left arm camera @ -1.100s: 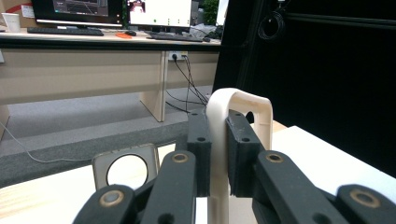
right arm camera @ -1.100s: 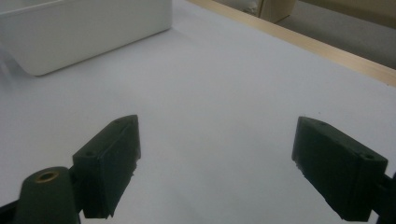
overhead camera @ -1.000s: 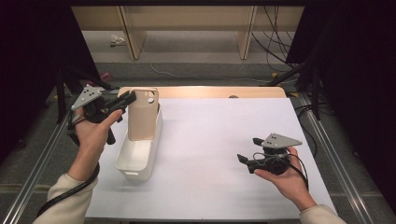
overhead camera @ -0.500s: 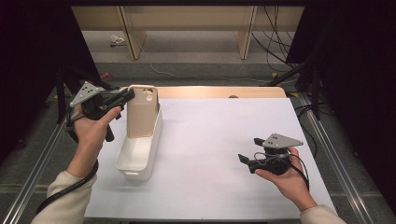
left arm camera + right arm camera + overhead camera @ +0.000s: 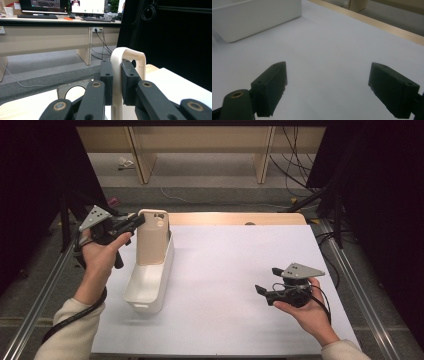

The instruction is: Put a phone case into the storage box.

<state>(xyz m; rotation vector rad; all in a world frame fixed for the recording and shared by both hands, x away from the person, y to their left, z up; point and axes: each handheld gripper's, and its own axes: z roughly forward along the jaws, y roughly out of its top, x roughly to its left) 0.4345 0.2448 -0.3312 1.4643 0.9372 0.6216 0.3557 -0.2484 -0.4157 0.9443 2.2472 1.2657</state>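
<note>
A beige phone case (image 5: 152, 240) stands upright in the far end of a white bin (image 5: 136, 297). My left gripper (image 5: 139, 221) comes at it from the left and is shut on the case's upper edge. In the left gripper view both pads (image 5: 107, 75) clamp the case's thin rim (image 5: 130, 53). My right gripper (image 5: 261, 292) rests in the person's hand low over the white tabletop at the right, far from the bin. Its jaws stand wide apart with nothing between them (image 5: 328, 87).
The white bin (image 5: 254, 17) lies lengthwise on the left part of the white table sheet (image 5: 240, 255). A wooden table edge (image 5: 235, 218) runs along the far side. Metal rails flank the table, and cables lie on the floor beyond.
The left hand has shifted slightly with the phone case, which now stands a bit straighter in the bin. The right hand has not moved.
</note>
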